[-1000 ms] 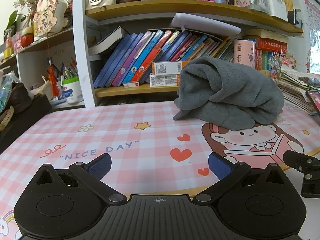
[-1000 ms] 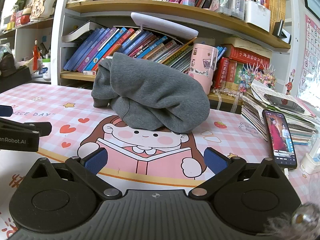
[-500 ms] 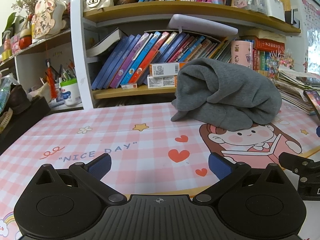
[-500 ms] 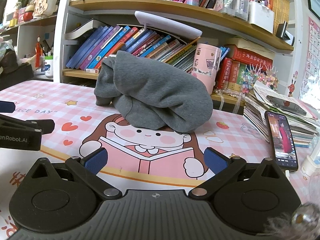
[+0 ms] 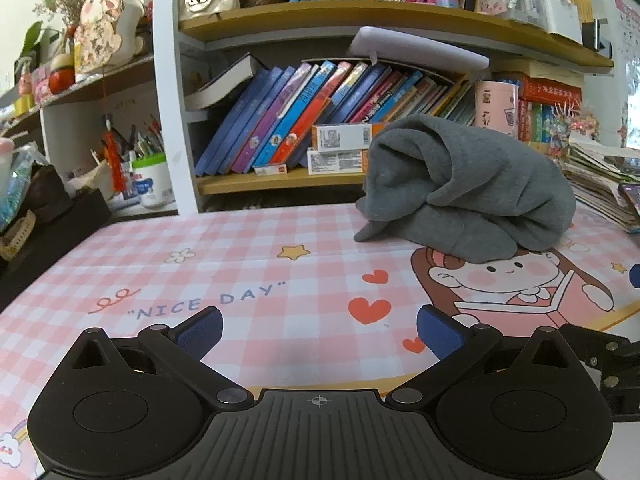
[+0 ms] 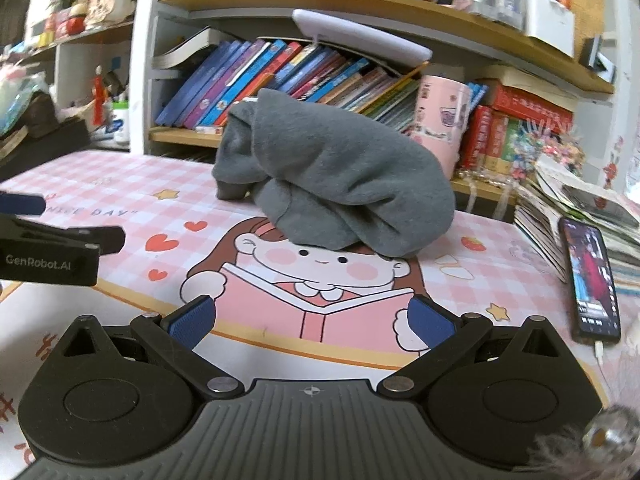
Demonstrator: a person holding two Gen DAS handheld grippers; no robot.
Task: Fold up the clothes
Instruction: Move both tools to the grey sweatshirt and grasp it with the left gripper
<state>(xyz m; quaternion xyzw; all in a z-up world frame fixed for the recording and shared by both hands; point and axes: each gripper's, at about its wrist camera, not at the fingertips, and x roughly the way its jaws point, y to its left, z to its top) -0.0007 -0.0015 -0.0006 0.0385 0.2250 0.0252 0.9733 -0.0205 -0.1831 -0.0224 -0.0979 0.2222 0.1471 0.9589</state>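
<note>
Grey fleece, bunched into a loose rounded heap, is the garment (image 5: 468,188) to be folded; it sits on the table (image 5: 240,264) over the top of the cartoon girl's head printed on the pink checked mat, just in front of the bookshelf (image 5: 280,178).

The left gripper (image 5: 319,330) is held low and level over the mat, near the "NICE DAY" lettering and well short of the garment. Its fingers (image 5: 200,330) are spread wide with nothing between them.

The right gripper (image 6: 311,316) is likewise low and level, pointing straight at the heap from the near side of the girl's open book, apart from the cloth. Its blue-padded fingers (image 6: 191,320) are released and hold nothing. In the right wrist view the garment (image 6: 336,184) fills the middle of the picture, and the left gripper's body reaches in from the left edge. A phone (image 6: 592,280) lies on the table to the right of the garment, beside a stack of papers.
</note>
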